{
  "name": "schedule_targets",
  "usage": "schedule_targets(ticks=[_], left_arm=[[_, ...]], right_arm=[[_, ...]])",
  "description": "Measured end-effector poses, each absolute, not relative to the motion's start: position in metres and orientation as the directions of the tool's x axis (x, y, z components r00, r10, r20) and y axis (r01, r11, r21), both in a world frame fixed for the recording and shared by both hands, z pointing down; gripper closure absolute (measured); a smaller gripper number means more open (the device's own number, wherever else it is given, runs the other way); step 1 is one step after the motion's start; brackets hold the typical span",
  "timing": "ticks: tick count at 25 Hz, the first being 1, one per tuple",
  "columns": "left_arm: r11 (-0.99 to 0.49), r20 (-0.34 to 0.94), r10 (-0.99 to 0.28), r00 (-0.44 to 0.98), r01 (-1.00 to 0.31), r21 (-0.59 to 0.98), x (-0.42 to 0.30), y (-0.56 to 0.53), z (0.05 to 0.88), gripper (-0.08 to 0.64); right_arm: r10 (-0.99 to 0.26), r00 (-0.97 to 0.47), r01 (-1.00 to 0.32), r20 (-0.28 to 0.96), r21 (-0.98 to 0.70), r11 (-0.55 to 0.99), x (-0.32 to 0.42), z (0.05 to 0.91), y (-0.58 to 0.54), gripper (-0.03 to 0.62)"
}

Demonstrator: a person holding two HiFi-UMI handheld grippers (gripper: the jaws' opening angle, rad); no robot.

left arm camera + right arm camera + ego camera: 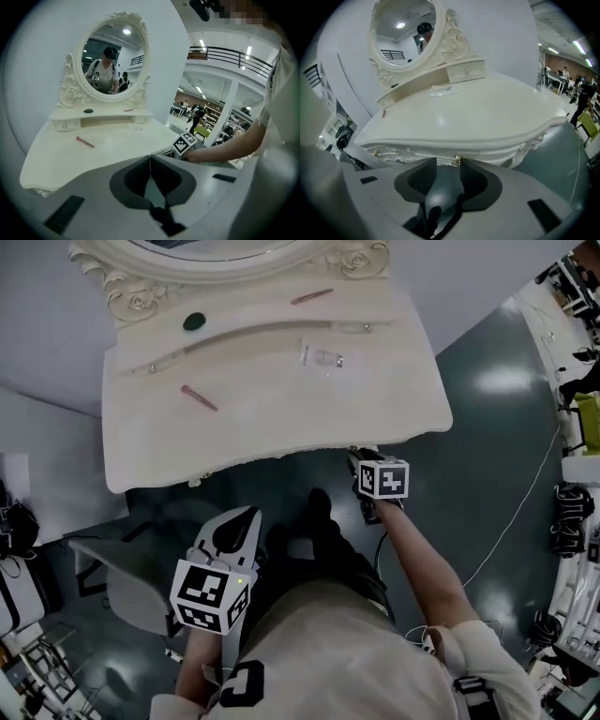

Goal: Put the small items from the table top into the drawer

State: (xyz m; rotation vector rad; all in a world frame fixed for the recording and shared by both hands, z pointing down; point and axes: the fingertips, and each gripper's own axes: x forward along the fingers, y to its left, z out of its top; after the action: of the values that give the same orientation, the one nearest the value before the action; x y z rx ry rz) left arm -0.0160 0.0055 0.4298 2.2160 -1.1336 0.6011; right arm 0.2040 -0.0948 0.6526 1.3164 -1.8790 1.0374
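Observation:
On the white dressing table [375, 413] lie a red stick [199, 398], a clear packet [322, 358], a green round piece [194, 322] and a pink stick [311, 296] on the raised shelf. My right gripper [361, 458] is at the table's front edge. In the right gripper view it [448, 160] stands open before the drawer front, with a gold knob [457, 161] between its tips, close to the right one and not pressed. My left gripper [239, 521] hangs lower in front of the table. Its jaws [150, 158] are shut, nothing in them.
An oval mirror [112, 61] stands at the back of the table. A second gold knob [375, 153] sits further left on the front. A small shelf drawer [466, 71] is at the right. A grey chair [122, 577] stands left of the person's legs.

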Motion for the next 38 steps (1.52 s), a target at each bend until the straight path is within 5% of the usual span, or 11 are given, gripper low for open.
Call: schedule_targets(ticks=[38], left_arm=[[-0.411, 0.655, -0.587, 0.477, -0.872, 0.266, -0.025, 0.001, 0.432, 0.503]], right_arm=[[-0.417, -0.288, -0.956, 0.862, -0.231, 0.182, 0.206, 0.722, -0.121, 0.449]])
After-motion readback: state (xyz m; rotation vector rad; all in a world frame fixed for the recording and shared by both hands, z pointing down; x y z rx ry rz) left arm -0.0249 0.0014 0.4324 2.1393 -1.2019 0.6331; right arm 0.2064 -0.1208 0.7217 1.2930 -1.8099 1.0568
